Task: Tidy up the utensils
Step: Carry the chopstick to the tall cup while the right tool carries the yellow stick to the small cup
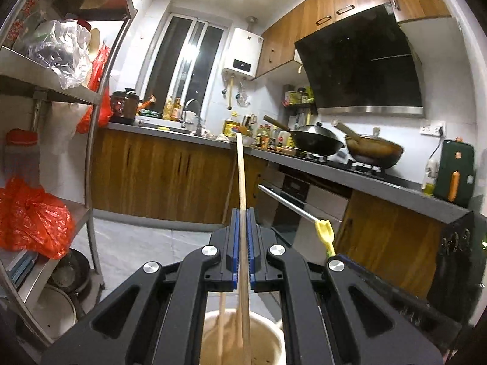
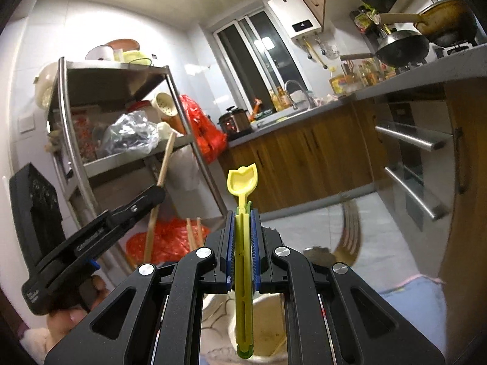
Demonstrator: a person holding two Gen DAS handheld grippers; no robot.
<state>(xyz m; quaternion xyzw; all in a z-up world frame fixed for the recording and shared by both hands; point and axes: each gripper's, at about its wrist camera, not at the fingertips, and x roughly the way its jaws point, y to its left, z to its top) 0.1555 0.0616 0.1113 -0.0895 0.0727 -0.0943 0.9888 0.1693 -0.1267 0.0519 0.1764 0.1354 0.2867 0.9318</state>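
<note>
My left gripper is shut on a long wooden chopstick that stands upright, its lower end inside a white utensil cup below the jaws. A second chopstick leans in that cup. My right gripper is shut on a yellow plastic spoon, bowl end up, lower end over a white cup. The spoon also shows in the left wrist view. The left gripper shows in the right wrist view, to the left, with its chopstick.
A steel shelf rack with red bags stands at the left. The kitchen counter with two woks and wooden cabinets lies ahead. A fork and two more chopsticks stick up nearby.
</note>
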